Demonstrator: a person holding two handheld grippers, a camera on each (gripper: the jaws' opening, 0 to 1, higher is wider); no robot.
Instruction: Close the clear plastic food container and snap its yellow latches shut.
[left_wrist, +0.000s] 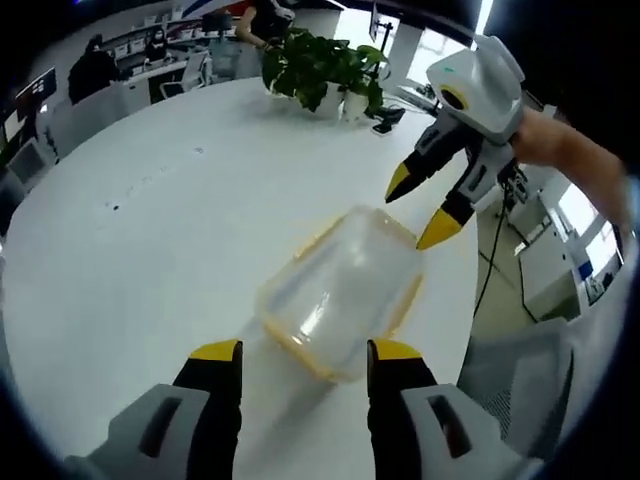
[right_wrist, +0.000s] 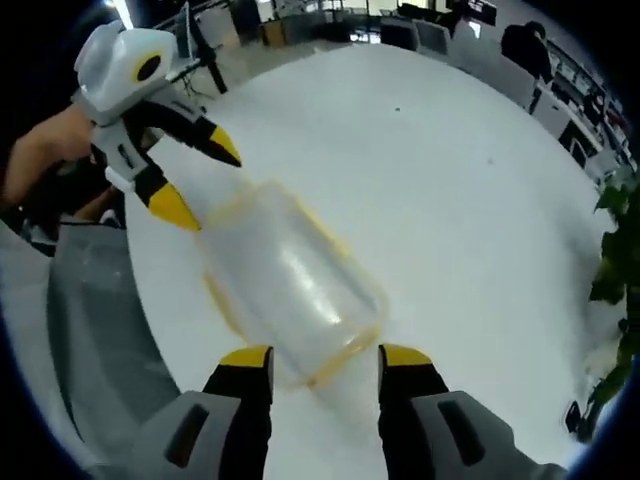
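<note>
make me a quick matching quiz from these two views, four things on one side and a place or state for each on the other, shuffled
Things:
1. container
2. left claw
3. right claw
4. plant

Places or states:
A. at the table's far edge, in a white pot
B. open, at the container's near end in the left gripper view
C. lying on the white table between the two claws
D. open, yellow tips at the container's far end in the left gripper view

Pairs: 1-C, 2-B, 3-D, 4-A
</note>
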